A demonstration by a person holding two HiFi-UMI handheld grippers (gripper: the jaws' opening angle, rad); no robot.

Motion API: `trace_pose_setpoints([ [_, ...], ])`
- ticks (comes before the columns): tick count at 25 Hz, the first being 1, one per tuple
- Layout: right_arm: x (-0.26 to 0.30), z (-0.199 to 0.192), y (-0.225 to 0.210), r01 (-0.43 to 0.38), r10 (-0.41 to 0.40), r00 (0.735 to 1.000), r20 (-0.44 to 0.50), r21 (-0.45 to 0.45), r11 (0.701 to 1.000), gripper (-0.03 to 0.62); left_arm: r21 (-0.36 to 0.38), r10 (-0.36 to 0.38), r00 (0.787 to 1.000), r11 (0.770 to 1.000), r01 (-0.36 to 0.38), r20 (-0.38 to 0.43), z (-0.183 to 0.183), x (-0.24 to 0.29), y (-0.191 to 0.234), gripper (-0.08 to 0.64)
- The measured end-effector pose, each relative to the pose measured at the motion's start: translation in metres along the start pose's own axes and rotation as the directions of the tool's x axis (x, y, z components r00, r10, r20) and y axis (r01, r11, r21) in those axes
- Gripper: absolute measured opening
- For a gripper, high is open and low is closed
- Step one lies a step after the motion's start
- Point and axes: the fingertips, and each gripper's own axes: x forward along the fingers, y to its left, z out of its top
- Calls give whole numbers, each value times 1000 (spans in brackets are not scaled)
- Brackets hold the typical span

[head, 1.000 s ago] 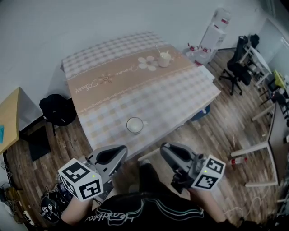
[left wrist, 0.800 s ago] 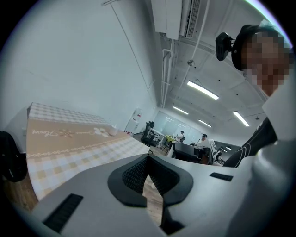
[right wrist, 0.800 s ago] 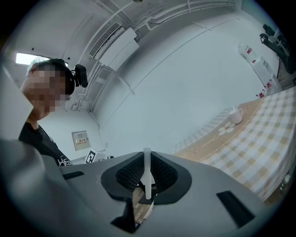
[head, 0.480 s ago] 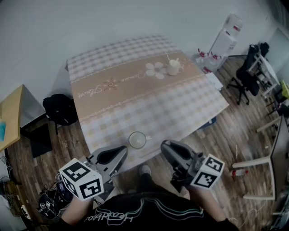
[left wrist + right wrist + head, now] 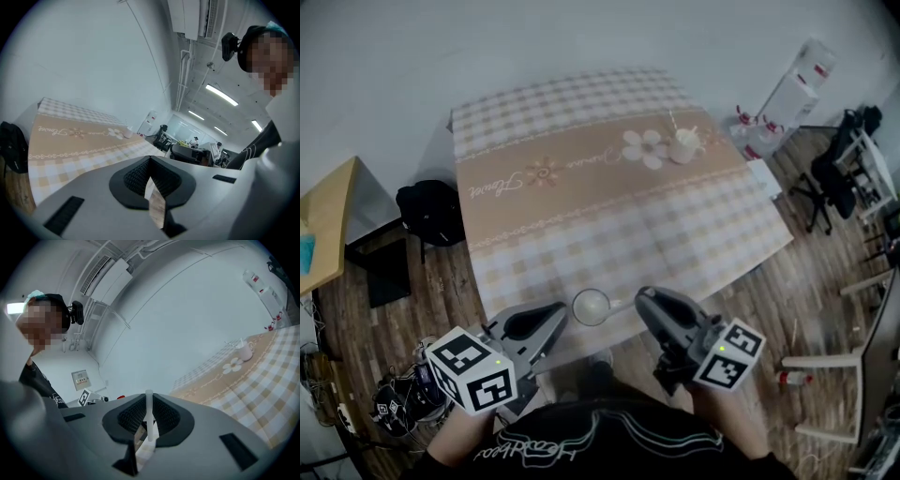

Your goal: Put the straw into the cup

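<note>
An empty white cup [image 5: 592,306] stands at the near edge of the checkered table [image 5: 581,216]. My right gripper [image 5: 654,314] hovers just right of it, shut on a thin white straw [image 5: 148,420] that stands upright between the jaws [image 5: 148,395]. My left gripper [image 5: 536,328] is just left of the cup and below the table's edge; its jaws [image 5: 150,161] are shut with nothing in them. A second white cup [image 5: 685,144] with straws in it stands far off by a flower print; it also shows in the right gripper view [image 5: 244,351].
A black bag [image 5: 429,210] sits on the wooden floor left of the table. A water dispenser [image 5: 794,86] and office chairs [image 5: 839,173] are at the right. A wooden desk corner [image 5: 323,234] is at the far left. Cables lie on the floor [image 5: 389,412].
The table and near cup have drawn closer to both grippers; the cup now lies right between their tips. Neither jaw state has changed.
</note>
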Motion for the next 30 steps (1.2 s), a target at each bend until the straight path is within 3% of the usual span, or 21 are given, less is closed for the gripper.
trace_pose_setpoints([
  [5,13,0,-14,-18,19,1000,-21,6,1000,51,-35,42,999,999,-42,-2,-3,4,15,-3],
  [13,34,-17,-28,-26,20,995,-95,-57,998,51,-92,87,996,992,-87,-4,-12,3,32,-3],
  [30,58,-71,-48,-19,-2,980,-201,-104,994,51,-137,128,992,982,-129,-12,-24,-1,55,-3],
])
